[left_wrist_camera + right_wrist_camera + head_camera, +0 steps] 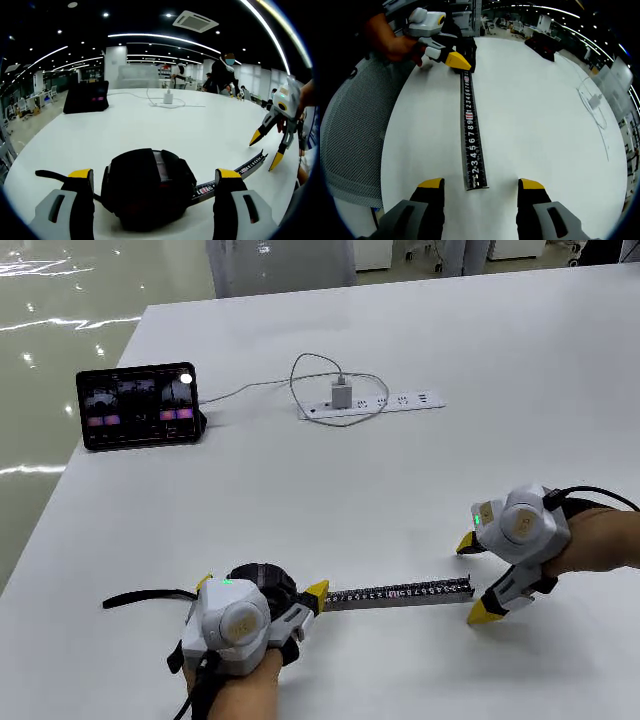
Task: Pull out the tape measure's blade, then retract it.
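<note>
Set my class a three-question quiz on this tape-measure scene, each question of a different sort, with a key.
1. True or false: the right gripper is open, with the tip of the blade lying between its jaws.
2. What lies between the left gripper's jaws? A: a mug; B: the tape measure case; C: a screwdriver.
3. What colour is the blade's numbered face?
Key: 1 true; 2 B; 3 black.

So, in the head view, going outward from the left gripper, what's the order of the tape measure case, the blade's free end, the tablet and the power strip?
1. Tape measure case, between the left gripper jaws.
2. Blade's free end, out to the right.
3. Tablet, far left, and power strip, far middle: too close to call.
</note>
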Motion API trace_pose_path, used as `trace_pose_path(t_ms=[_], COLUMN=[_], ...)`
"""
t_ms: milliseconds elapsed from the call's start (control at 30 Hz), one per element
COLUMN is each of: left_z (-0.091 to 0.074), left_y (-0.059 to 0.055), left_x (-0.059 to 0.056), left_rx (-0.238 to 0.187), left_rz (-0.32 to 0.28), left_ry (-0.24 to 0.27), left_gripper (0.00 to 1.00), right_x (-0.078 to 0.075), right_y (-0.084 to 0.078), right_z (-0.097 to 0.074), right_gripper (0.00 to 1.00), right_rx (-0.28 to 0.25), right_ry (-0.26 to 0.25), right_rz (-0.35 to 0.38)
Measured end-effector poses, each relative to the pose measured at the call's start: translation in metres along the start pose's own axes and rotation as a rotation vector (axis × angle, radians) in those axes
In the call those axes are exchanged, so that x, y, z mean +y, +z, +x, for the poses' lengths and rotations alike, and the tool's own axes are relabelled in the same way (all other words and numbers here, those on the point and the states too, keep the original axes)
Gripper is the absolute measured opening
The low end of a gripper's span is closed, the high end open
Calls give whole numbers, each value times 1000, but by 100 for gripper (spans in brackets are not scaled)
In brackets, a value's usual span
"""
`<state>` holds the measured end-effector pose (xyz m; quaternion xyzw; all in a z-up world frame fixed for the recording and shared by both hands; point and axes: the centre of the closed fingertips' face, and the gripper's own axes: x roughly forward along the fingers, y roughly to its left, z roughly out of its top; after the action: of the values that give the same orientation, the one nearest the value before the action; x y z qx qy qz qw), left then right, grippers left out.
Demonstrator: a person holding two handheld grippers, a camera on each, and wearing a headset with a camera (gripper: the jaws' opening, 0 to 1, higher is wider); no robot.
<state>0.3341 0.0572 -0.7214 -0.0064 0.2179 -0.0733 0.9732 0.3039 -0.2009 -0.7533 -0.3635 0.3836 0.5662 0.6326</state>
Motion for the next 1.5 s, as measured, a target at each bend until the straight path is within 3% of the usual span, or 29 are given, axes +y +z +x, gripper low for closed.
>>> trace_pose_path(t_ms=[500,700,1233,1500], left_z=[-1,0,0,1], left_y=[-1,0,1,3], left_x=[1,1,1,0], left_rx=[0,-4,-4,-9], left_rz=[0,-1,2,1], left_ry=[-2,0,-2,-5], left_gripper=[99,99,97,95], right_x=[7,6,9,9], right_y=[1,-1,1,1], right_z=[0,0,1,2], right_gripper=[44,26,12,12], right_rx=[7,26,26,46], right_ry=[40,44,55,66], right_rz=[-21,-47,-96,-116])
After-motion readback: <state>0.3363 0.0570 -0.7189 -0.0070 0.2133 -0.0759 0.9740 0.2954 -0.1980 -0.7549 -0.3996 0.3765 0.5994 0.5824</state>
